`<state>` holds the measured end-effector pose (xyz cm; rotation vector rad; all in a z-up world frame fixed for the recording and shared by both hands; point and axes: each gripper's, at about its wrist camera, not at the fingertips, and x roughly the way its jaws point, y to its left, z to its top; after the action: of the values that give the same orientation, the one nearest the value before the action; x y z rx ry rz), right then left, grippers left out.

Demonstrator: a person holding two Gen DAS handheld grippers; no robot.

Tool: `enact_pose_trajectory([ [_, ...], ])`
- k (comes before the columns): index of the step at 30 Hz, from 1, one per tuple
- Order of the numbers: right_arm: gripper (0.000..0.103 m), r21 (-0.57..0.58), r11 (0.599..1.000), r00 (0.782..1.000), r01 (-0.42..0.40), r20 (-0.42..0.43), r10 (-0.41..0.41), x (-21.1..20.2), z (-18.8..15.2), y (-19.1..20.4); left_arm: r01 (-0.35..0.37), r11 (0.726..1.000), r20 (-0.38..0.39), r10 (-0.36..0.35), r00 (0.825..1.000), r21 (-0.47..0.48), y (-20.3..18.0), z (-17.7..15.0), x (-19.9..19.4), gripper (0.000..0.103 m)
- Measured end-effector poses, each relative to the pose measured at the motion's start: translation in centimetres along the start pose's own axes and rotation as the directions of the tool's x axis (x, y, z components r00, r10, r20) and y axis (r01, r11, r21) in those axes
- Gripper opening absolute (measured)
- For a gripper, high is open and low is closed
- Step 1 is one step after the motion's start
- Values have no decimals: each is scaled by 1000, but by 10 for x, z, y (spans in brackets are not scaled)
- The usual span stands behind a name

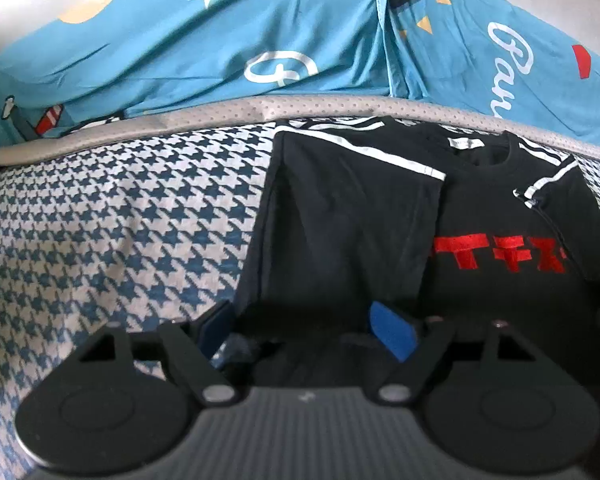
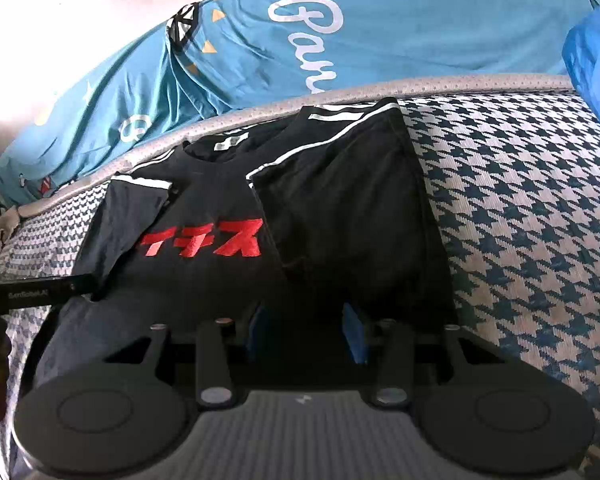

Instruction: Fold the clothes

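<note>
Cloth on cloth, matt plastic grippers

Soft matt black cotton-like T-shirt (image 2: 220, 200) lies on coarse woven blue-and-white houndstooth cover (image 2: 520, 220); smooth turquoise printed sheet (image 1: 220, 40) far behind.

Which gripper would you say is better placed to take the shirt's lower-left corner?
Left, probably. The left gripper is open astride the black shirt's left edge, one finger over the houndstooth mattress; the right gripper sits over the shirt's middle.

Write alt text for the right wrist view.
A black T-shirt with red lettering lies on a houndstooth surface, both sides folded inward. The right claw hovers open over its near hem, a turquoise printed sheet behind.
</note>
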<state>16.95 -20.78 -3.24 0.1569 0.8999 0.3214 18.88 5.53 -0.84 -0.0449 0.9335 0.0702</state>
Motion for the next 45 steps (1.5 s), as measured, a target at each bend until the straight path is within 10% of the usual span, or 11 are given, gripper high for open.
enact_pose_trajectory([
  [25, 43, 79, 984, 981, 159, 97, -166, 6, 16, -43, 24, 1000, 60, -25, 998, 11, -7, -28, -61, 94],
  [30, 20, 40, 987, 981, 156, 110, -160, 8, 15, -36, 29, 1000, 57, -29, 998, 7, -8, -28, -61, 95],
  [45, 19, 77, 984, 979, 164, 110, -171, 7, 15, -35, 10, 1000, 23, -10, 1000, 7, -13, -28, -51, 103],
])
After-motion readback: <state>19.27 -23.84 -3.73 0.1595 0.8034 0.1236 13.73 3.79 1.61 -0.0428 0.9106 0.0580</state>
